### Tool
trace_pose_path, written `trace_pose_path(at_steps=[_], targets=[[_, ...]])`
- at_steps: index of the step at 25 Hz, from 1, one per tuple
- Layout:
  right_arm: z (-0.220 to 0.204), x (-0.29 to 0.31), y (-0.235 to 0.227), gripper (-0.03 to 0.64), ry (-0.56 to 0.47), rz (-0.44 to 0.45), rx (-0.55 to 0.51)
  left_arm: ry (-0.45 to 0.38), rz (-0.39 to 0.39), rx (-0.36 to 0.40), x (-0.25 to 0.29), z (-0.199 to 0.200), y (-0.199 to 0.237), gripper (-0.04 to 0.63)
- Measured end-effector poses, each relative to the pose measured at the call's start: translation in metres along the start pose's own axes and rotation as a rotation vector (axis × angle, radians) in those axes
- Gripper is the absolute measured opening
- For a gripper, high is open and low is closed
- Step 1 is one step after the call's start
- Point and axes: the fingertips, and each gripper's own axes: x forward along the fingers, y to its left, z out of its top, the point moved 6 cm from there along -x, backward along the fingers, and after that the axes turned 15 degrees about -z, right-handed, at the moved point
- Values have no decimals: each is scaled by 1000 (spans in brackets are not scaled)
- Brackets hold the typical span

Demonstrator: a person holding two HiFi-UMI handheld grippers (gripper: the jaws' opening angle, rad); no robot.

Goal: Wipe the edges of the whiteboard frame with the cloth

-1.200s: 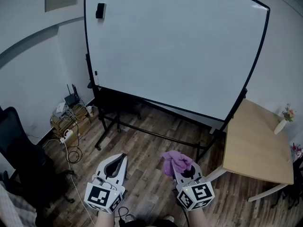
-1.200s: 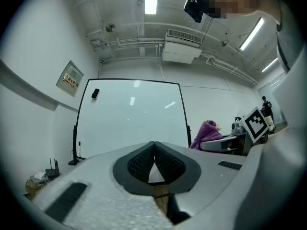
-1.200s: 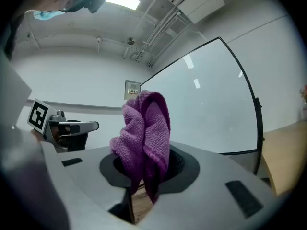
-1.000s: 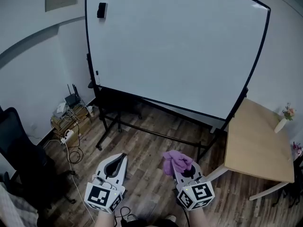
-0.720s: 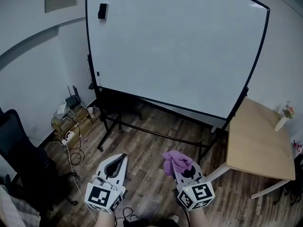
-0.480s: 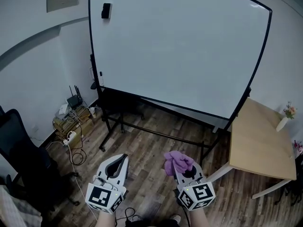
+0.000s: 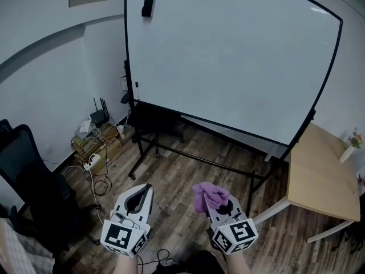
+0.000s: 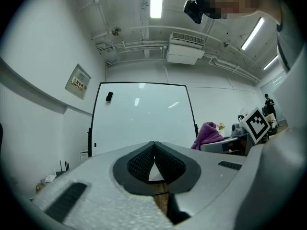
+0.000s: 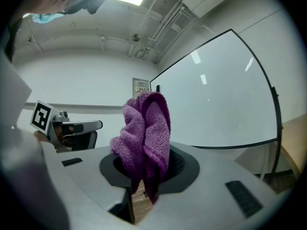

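Two grippers low in the head view, side by side, apart from each other. Right gripper (image 9: 144,174): jaws clamped on the purple cloth (image 9: 145,128), which stands bunched up out of them, a short tail hanging below. Left gripper (image 8: 154,147): jaws pressed tip to tip, nothing between them.

Whiteboard (image 7: 234,61) ahead, well apart from both grippers, surface blank. Black frame (image 7: 126,50) runs round it. Neither the cloth nor a gripper touches it. Small black block (image 7: 147,7) stuck near the top left corner.

Stand (image 7: 171,153) under the board: black legs and crossbar spread over the wood floor (image 7: 177,181).

Right of the board, wooden table (image 7: 319,173), its corner close to the frame's lower right end; small vase (image 7: 349,152) at its far edge. Left, black chair (image 7: 31,181); router (image 7: 101,116) and loose cables (image 7: 94,173) by the wall, near the stand's left leg.

Open floor between the grippers and the stand.
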Motion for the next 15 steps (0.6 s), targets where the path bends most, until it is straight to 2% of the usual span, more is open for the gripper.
trace_pose_path(at_steps=[7, 15], targets=[[-4, 39, 14, 91, 21, 56, -11, 3, 34, -17, 3, -11, 28, 17], [0, 127, 23, 90, 22, 134, -16, 8, 96, 4, 33, -14, 93, 17]])
